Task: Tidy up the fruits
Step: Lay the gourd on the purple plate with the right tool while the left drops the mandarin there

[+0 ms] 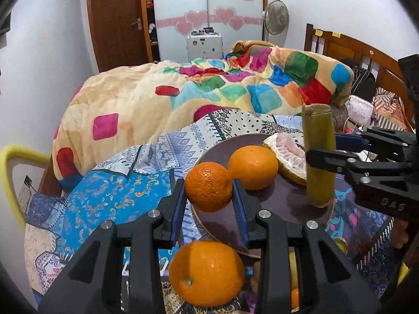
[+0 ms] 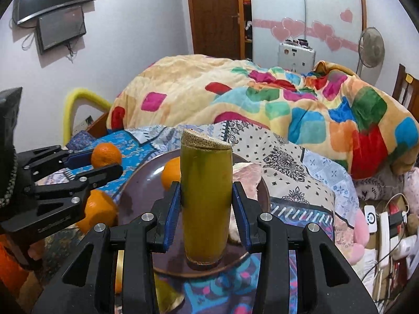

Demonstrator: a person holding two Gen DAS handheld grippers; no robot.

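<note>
Fingers of the left gripper [image 1: 208, 186] in the left wrist view are clamped on an orange [image 1: 208, 186], one blue pad against each side of it. The fruit sits over the near rim of a dark round plate [image 1: 275, 196]. On that plate lie a second orange [image 1: 253, 167] and a peeled pomelo piece [image 1: 290, 154]. A third orange [image 1: 207, 273] lies below the gripper, off the plate, on the patterned cloth [image 1: 110, 196]. At the right, the right gripper [image 1: 320, 157] reaches in level from the side and grips an upright sugarcane piece [image 1: 319, 157] at its middle.

In the right wrist view, the right gripper's [image 2: 207, 206] fingers are closed on the sugarcane piece [image 2: 207, 198], pads pressed to both sides. The piece stands upright with its lower end on the plate [image 2: 141, 183]. The left gripper [image 2: 104, 161] enters from the left, roughly level, holding its orange [image 2: 106, 154] beyond the plate's far left edge. Another orange [image 2: 99, 209] lies beneath it on the cloth. A quilted bed [image 2: 262, 96] fills the background.
</note>
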